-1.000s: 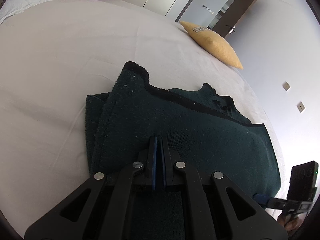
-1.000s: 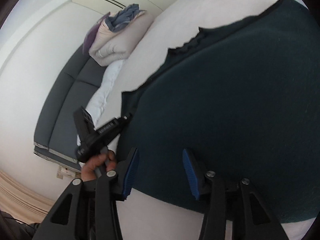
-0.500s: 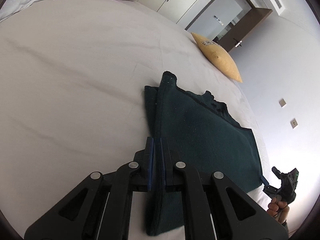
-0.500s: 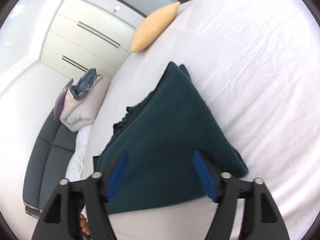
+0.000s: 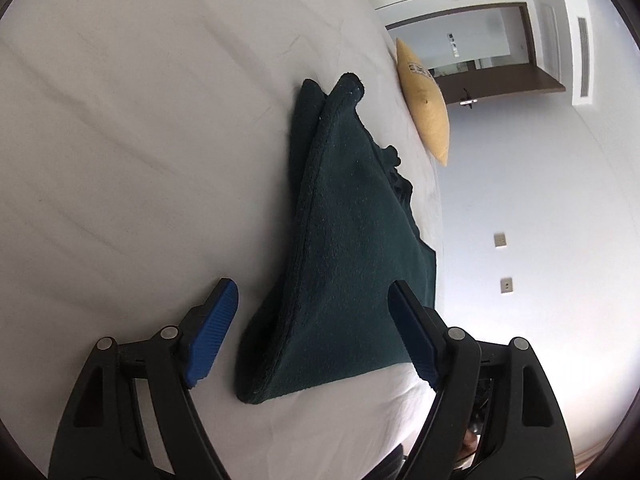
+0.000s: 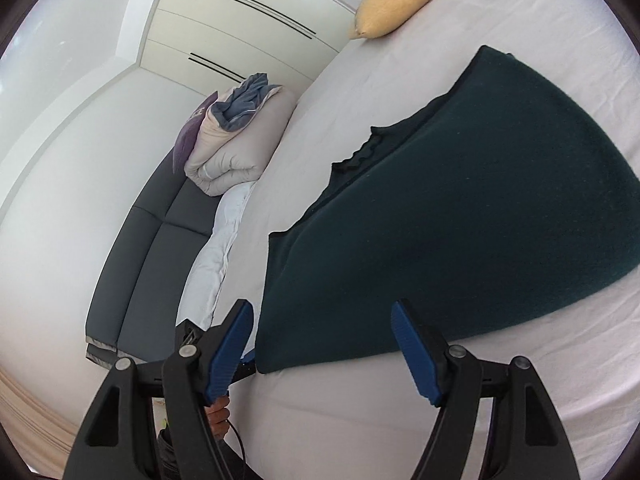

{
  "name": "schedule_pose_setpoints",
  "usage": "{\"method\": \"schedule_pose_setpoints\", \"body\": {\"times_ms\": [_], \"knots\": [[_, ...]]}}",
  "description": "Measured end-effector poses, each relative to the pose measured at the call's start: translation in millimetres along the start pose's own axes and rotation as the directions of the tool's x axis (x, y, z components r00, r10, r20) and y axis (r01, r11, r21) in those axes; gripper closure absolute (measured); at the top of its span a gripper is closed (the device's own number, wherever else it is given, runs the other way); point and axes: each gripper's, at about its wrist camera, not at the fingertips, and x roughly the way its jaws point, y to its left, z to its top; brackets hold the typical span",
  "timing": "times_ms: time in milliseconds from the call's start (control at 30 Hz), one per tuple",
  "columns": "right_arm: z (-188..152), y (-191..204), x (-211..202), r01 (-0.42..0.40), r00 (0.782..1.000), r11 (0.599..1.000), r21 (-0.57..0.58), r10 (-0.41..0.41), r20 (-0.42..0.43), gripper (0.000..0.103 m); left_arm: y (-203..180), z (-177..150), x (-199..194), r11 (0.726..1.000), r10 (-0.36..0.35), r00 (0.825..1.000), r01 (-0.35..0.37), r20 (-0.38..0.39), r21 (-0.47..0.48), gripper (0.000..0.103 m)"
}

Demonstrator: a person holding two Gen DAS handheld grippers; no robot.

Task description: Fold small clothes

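Ahead of both grippers, on the white bed [image 5: 140,152]: dark green sweater [image 5: 352,240], folded flat.
Left gripper [image 5: 314,332] jaws opening, nothing pinched, likely just releasing; right gripper [image 6: 322,354] spread, empty, sweater's near edge just beyond.

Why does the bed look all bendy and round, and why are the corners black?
In the left wrist view, the fisheye lens bulges the bed into a dome, bends the doorway, and leaves black corners around the round picture. In the right wrist view, the wardrobe lines curve the same way, and the green sweater looks stretched. Daylight is soft, shadows faint.
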Motion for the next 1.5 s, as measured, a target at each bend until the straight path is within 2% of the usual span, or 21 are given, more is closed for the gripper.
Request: {"method": "schedule_pose_setpoints", "body": {"times_ms": [200, 367, 467, 500, 533, 700, 833, 900, 967, 1133, 1233, 1333, 1367, 1433, 1500], "knots": [[6.3, 17.1, 26.9, -0.022, 0.998, 0.999, -0.04, 0.02, -0.056, 0.029, 3.7, 15.8, 17.6, 0.997, -0.032, 0.996, 0.026, -0.089, -0.067, 0.027], [13.9, 31.2, 57.5, -0.046, 0.994, 0.997, -0.062, 0.039, -0.105, 0.03, -4.4, 24.7, 34.4, 0.998, -0.033, 0.988, 0.025, -0.151, -0.059, 0.029], [21.2, 36.9, 81.1, -0.042, 0.99, 0.997, -0.066, 0.032, -0.139, 0.031, -2.1, 27.6, 40.3, 0.996, -0.049, 0.986, 0.036, -0.16, -0.079, 0.052], [24.0, 39.0, 90.0, -0.038, 0.988, 0.997, -0.072, 0.026, -0.154, 0.031, 1.0, 27.5, 41.5, 0.995, -0.05, 0.986, 0.036, -0.161, -0.088, 0.066], [26.1, 40.4, 96.9, -0.035, 0.985, 0.996, -0.076, 0.022, -0.171, 0.031, 4.5, 26.5, 42.6, 0.995, -0.046, 0.986, 0.031, -0.159, -0.097, 0.073], [38.4, 37.3, 128.9, -0.011, 0.973, 0.997, -0.072, -0.006, -0.23, 0.031, 8.3, 23.3, 42.7, 0.994, -0.065, 0.989, 0.052, -0.131, -0.098, 0.082], [46.8, 21.8, 147.2, 0.034, 0.965, 0.998, -0.046, -0.045, -0.258, 0.031, -7.7, 23.3, 37.5, 0.998, -0.042, 0.994, 0.037, -0.1, -0.052, 0.086], [47.8, 7.8, 156.0, 0.064, 0.954, 0.998, -0.019, -0.066, -0.294, 0.031, -19.4, 24.2, 34.8, 0.999, -0.027, 0.996, 0.025, -0.087, -0.032, 0.087], [49.7, -1.0, 155.4, 0.048, 0.952, 0.999, 0.01, -0.043, -0.302, 0.035, -36.1, 24.3, 32.4, 1.0, -0.01, 0.997, 0.01, -0.076, 0.003, 0.087], [64.4, -10.4, 139.0, -0.024, 0.957, 0.997, 0.067, 0.043, -0.285, 0.034, -106.9, 19.4, 41.0, 0.986, 0.055, 0.997, -0.046, -0.056, 0.162, 0.088], [81.6, -17.0, 124.6, -0.081, 0.96, 0.992, 0.102, 0.105, -0.261, 0.029, -153.6, 7.7, 64.0, 0.964, 0.092, 0.994, -0.075, -0.057, 0.254, 0.088], [100.2, -26.8, 108.7, -0.181, 0.952, 0.969, 0.165, 0.215, -0.219, 0.026, -188.6, -10.4, 99.9, 0.941, 0.127, 0.989, -0.097, -0.071, 0.325, 0.088], [105.7, -30.5, 104.2, -0.205, 0.949, 0.962, 0.18, 0.24, -0.204, 0.022, -196.9, -16.8, 115.2, 0.933, 0.142, 0.986, -0.107, -0.081, 0.343, 0.088], [114.1, -38.5, 100.1, -0.224, 0.946, 0.954, 0.199, 0.262, -0.192, 0.013, -206.1, -28.8, 145.2, 0.925, 0.166, 0.98, -0.118, -0.105, 0.362, 0.088], [118.6, -43.8, 101.3, -0.217, 0.943, 0.956, 0.195, 0.257, -0.212, 0.013, -208.9, -40.2, 170.8, 0.916, 0.196, 0.973, -0.137, -0.123, 0.376, 0.088]]}}
